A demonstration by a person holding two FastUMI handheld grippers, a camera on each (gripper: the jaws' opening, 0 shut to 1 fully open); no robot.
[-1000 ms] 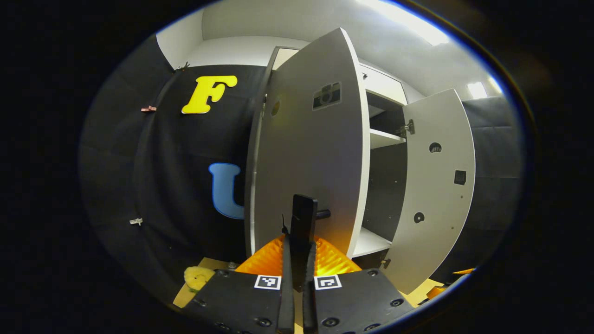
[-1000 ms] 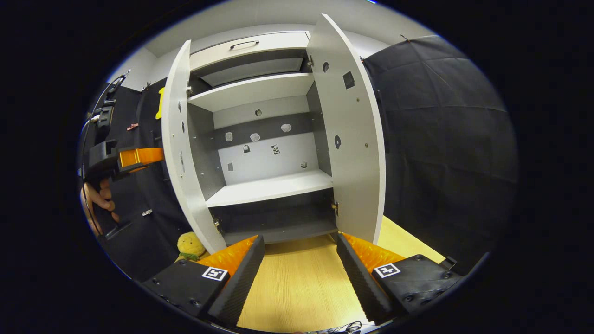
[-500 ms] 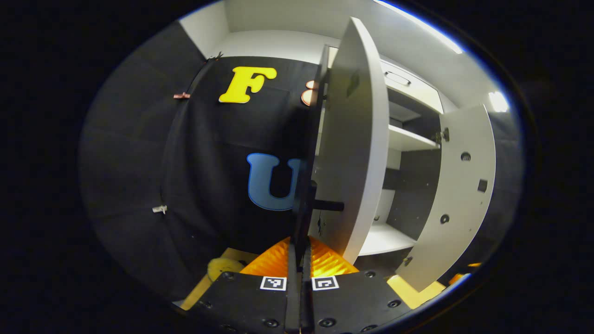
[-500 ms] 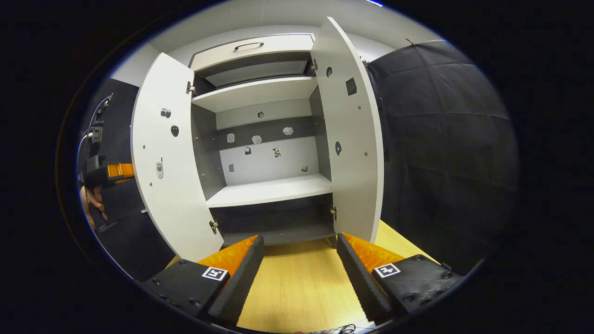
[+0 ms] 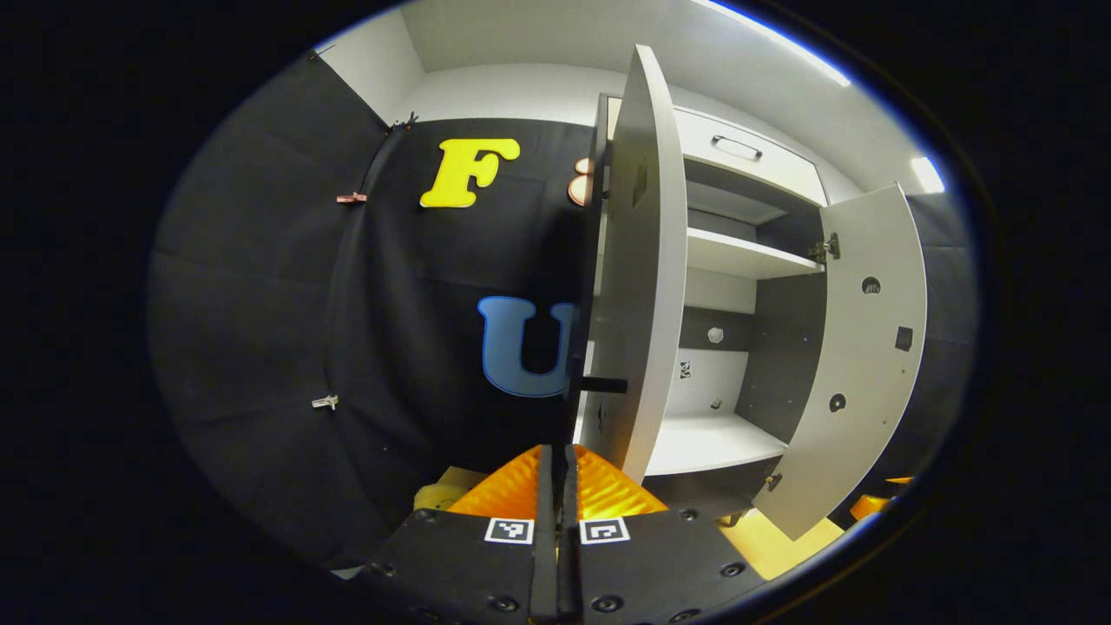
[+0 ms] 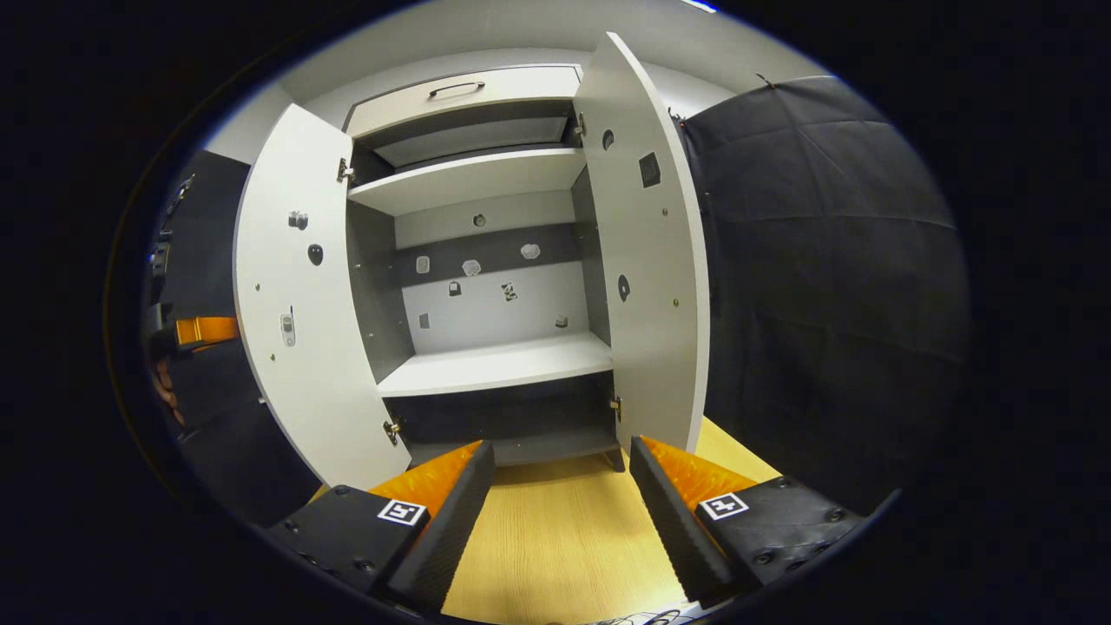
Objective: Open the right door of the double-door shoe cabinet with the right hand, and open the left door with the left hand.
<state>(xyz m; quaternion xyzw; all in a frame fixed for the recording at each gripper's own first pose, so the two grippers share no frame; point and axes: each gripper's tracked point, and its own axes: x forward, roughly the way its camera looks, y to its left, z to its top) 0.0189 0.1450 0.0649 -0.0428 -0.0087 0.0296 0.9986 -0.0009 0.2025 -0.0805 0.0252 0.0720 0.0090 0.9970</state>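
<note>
The white double-door shoe cabinet stands with both doors swung wide. In the left gripper view the left door is seen nearly edge-on. Its dark handle runs straight up from my left gripper, whose fingers are pressed together on it. The right gripper view shows the left door, with the left gripper and a hand behind its outer edge. My right gripper hangs open over the wooden floor before the cabinet, apart from the right door.
A drawer with a dark handle tops the cabinet, and its shelves hold nothing. A yellow plush toy lies on the floor by the left door's foot. Black cloth walls stand on both sides.
The left door has swung further open with my left gripper on its handle, going from face-on to nearly edge-on in the left gripper view. The right gripper has barely moved.
</note>
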